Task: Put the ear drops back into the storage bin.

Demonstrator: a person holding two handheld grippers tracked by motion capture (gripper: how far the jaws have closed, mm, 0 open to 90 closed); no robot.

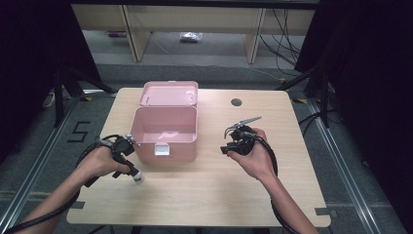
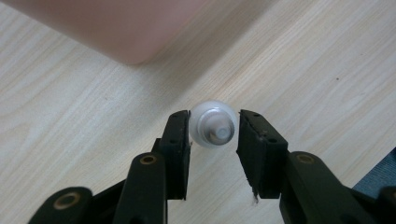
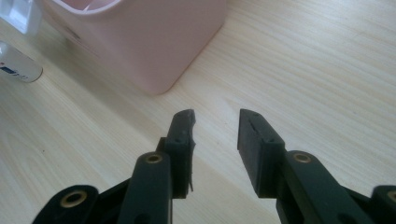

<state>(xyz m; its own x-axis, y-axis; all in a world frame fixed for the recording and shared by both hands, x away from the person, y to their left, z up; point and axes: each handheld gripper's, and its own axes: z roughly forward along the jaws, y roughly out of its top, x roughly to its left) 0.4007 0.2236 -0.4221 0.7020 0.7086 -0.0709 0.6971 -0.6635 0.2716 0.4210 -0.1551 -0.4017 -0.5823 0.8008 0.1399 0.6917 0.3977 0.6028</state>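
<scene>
1. High view: pink box (image 1: 165, 139) stood open w/ lid (image 1: 169, 93) tipped back, on the left half of the surface (image 1: 209, 195), toward the far edge. Small white bottle (image 1: 138, 177) lay just off the box's near-left corner. Left gripper (image 1: 131, 171) sat at the bottle, forearm entering from the bottom-left corner, hand wrapped over the body, jaws aimed down & right. Right gripper (image 1: 226, 141) was held right of the box, near the surface's middle, hand cupping it from below, jaws turned toward the box.
2. Left gripper view: bottle (image 2: 214, 124) seen end-on, cap toward the camera, sitting between the two jaw tips of the left gripper (image 2: 214, 130). One pad (image 2: 180, 140) looked touching, the other right at its side; a firm clench couldn't be confirmed, so I'd call it closing round the bottle, not yet a sure grasp. Box corner (image 2: 121, 32) just beyond.
3. Right gripper view: right gripper (image 3: 215, 133) was released, jaws apart w/ nothing but bare surface between. Box wall (image 3: 140, 46) ahead; bottle (image 3: 18, 65) at far left.
4. Step, as I judge: picking up the bottle, prob. to go into the box. Next needs a firm squeeze on the round body so it won't roll out, then lift clear of the box rim.
</scene>
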